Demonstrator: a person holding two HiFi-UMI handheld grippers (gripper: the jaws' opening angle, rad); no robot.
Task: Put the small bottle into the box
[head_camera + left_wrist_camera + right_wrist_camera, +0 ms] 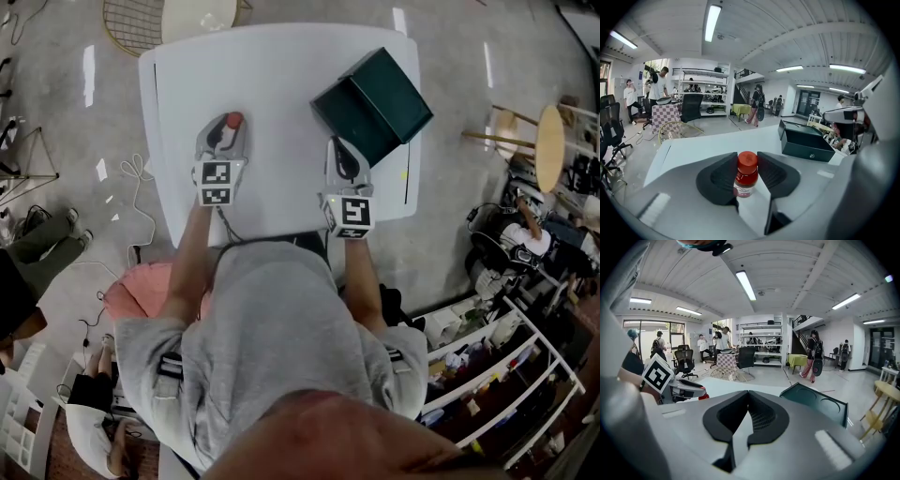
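Left tool (748, 164) clamps small bottle (746, 178) at cap; right tool (746, 401) closed, empty. Lift straight, keep upright, carry over open box (373, 105), lower inside.

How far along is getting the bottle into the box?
Done: the box already stands open on the table. In hand: the left gripper is closed on the bottle, which stands upright on the table, apart from the box. The right gripper is shut and empty. Left: lift the bottle, carry it over and set it in the box.
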